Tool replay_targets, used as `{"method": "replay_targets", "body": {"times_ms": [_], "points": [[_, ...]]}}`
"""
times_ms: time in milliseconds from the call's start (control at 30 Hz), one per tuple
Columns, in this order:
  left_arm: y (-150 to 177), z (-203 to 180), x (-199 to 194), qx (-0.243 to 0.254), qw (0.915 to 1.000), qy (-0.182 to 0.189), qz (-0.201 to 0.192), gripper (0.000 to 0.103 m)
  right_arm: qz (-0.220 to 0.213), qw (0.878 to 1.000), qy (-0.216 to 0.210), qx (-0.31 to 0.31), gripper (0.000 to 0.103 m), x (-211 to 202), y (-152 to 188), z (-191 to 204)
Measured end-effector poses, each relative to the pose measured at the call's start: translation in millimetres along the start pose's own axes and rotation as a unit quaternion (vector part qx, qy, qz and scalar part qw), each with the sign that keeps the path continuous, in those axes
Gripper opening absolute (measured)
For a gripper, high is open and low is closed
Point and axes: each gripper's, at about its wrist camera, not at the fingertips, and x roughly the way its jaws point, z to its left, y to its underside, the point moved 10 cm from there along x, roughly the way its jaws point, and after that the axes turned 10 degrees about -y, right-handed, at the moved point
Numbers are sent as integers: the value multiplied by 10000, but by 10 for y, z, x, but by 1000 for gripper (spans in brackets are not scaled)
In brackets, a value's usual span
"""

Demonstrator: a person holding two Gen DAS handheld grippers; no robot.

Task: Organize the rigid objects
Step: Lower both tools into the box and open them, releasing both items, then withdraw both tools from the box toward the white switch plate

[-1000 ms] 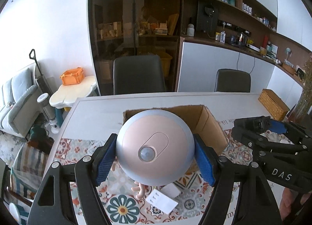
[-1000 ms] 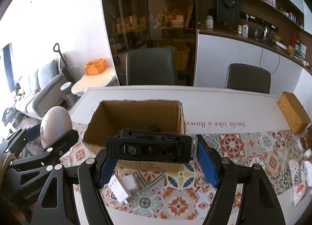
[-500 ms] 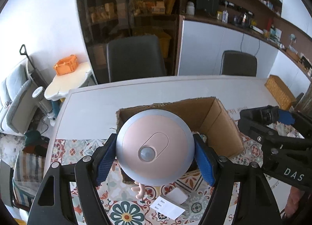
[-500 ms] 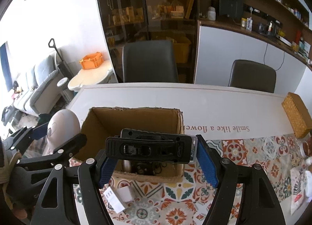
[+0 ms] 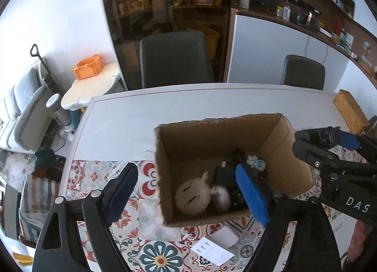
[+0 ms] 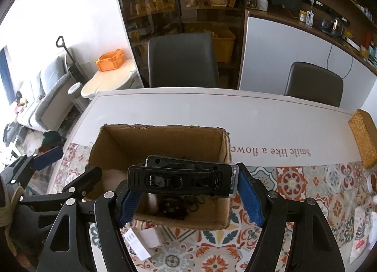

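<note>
both wrist cams look steeply down along their fingers, close above the cardboard box (image 5: 278,130) on the table (image 5: 132,126). left cam sits to the box's left, right cam more centred. shared: box, table, chairs (image 6: 183,60), cabinet behind.

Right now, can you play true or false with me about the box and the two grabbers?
1. The left gripper holds a round lamp. False: its jaws have just been opening and nothing is between them.
2. The right gripper grips a black device. True.
3. The cardboard box is closed. False: its top is open, with things inside.
4. A pale doll head lies in the box. True.
</note>
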Motion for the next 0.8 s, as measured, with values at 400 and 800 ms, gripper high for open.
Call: {"method": "replay_targets", "body": {"times_ms": [400, 800], "points": [[197, 394, -71, -285, 9981, -539, -56, 98, 197, 9997, 25, -129, 83, 169, 18, 180], [328, 380, -315, -266, 9986, -382, -251, 98, 128, 9999, 42, 32, 83, -35, 216, 202]]}}
